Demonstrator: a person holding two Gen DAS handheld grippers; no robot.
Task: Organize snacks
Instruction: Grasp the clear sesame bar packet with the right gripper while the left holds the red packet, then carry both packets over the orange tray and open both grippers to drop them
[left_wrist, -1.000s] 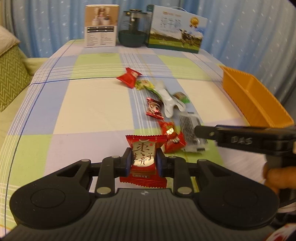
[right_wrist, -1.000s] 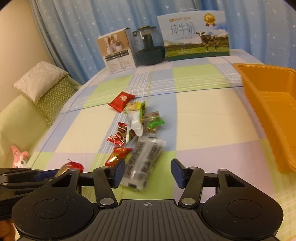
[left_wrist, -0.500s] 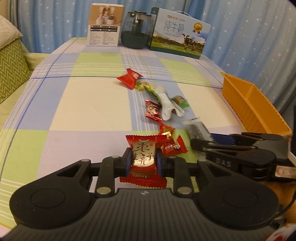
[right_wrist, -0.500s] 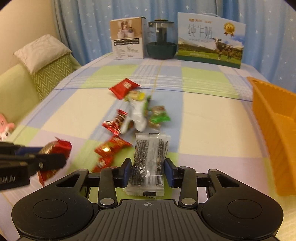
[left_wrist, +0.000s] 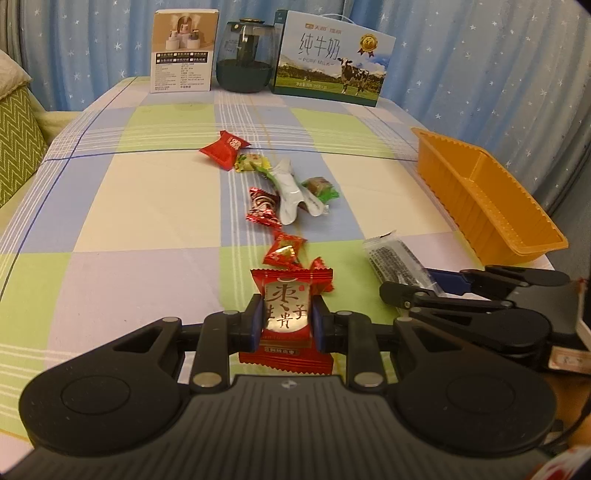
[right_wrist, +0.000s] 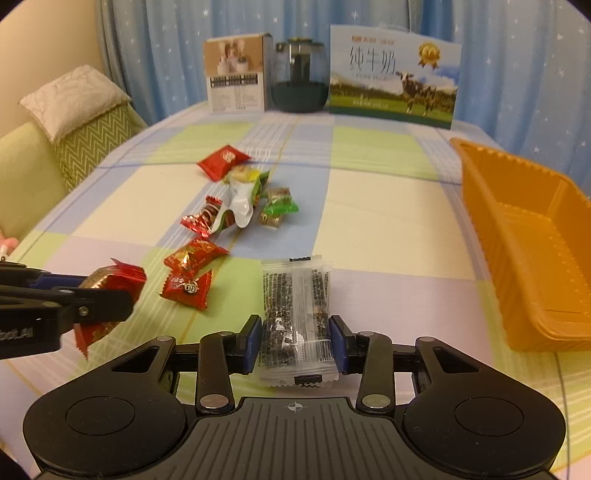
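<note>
Two snacks are held off the checked tabletop (left_wrist: 147, 206): the left gripper (left_wrist: 287, 321) pinches a red candy packet (left_wrist: 286, 314), and the right gripper (right_wrist: 295, 341) pinches a clear black-speckled bar packet (right_wrist: 295, 306). Several loose candies (right_wrist: 236, 199) lie in a line ahead at mid-tabletop. One orange tray (right_wrist: 524, 236) sits at the right edge.

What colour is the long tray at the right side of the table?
The tray is orange, with a ridged rim. It shows best in the right wrist view.
</note>
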